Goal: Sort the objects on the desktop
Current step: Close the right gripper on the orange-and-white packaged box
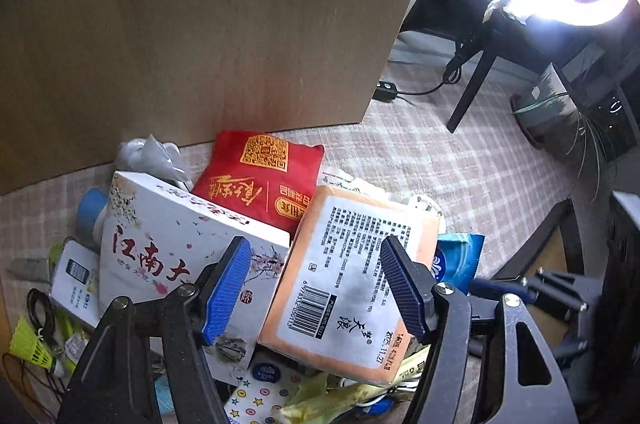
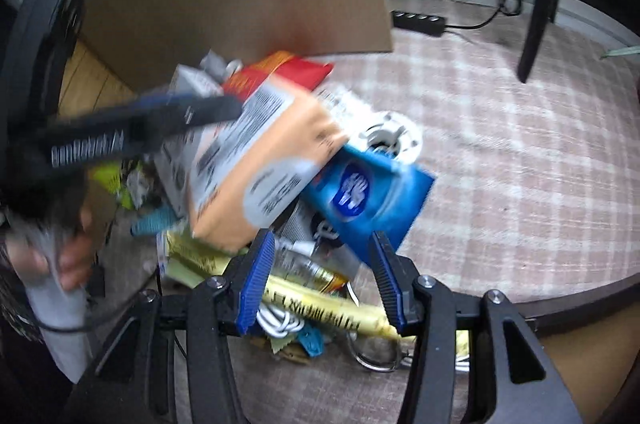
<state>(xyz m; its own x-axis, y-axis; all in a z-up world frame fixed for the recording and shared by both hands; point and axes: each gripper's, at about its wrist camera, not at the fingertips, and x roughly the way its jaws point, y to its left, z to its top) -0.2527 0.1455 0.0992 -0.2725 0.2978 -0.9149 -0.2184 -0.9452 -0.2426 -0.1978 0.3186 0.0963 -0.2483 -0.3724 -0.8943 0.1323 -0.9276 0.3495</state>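
Observation:
A pile of desk items lies on the plaid cloth (image 2: 520, 184). An orange pack with a white barcode label (image 1: 344, 284) rests tilted on top of it. My left gripper (image 1: 316, 244) is open over this pack: its right pad lies over the label, its left pad over a white box with red characters (image 1: 168, 244). In the right wrist view the left gripper (image 2: 188, 112) reaches across the orange pack (image 2: 256, 160). My right gripper (image 2: 323, 238) stands open above a yellow-gold packet (image 2: 320, 300), beside a blue tissue pack (image 2: 368, 192).
A tall brown board (image 1: 200, 24) stands behind the pile. A red packet (image 1: 260, 180), a yellow shuttlecock (image 1: 30, 344), a white cable (image 2: 280, 324) and a key ring (image 2: 376, 356) lie in the heap. A power strip (image 2: 418, 18) and a chair leg (image 1: 472, 84) are at the back right.

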